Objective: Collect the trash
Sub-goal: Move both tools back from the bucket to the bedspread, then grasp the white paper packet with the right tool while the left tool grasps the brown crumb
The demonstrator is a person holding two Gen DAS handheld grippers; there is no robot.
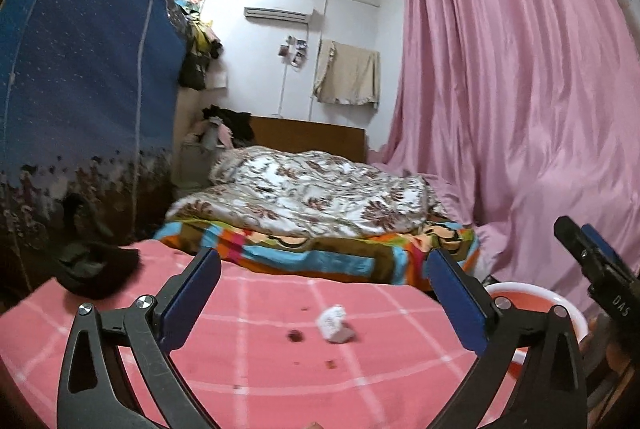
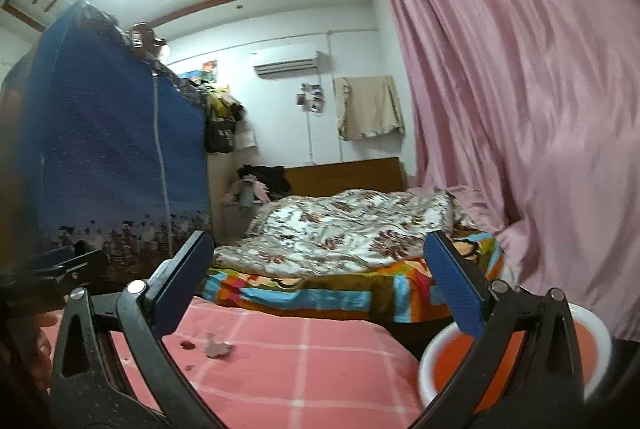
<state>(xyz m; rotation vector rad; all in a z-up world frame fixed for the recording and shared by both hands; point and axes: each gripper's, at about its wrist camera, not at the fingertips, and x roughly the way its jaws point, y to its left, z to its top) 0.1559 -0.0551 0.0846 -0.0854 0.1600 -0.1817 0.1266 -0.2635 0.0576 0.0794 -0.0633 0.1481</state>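
A crumpled white paper ball point(image 1: 335, 323) lies on the pink checked cloth point(image 1: 260, 369), between and just beyond the open jaws of my left gripper point(image 1: 323, 255). Nothing is held in it. A dark crumb point(image 1: 295, 336) sits a little left of the ball. In the right wrist view the same ball point(image 2: 218, 348) and crumb point(image 2: 187, 344) lie low on the left, near the left finger. My right gripper point(image 2: 319, 239) is open and empty. A red basin with a white rim point(image 2: 428, 357) stands under its right finger, beside the cloth's right edge.
A black garment point(image 1: 96, 269) lies on the cloth at the left. A blue fabric wardrobe point(image 1: 80, 69) rises on the left, and a pink curtain point(image 1: 520, 89) hangs on the right. A bed with a floral quilt point(image 1: 312, 189) lies ahead. The basin point(image 1: 516, 286) shows at lower right.
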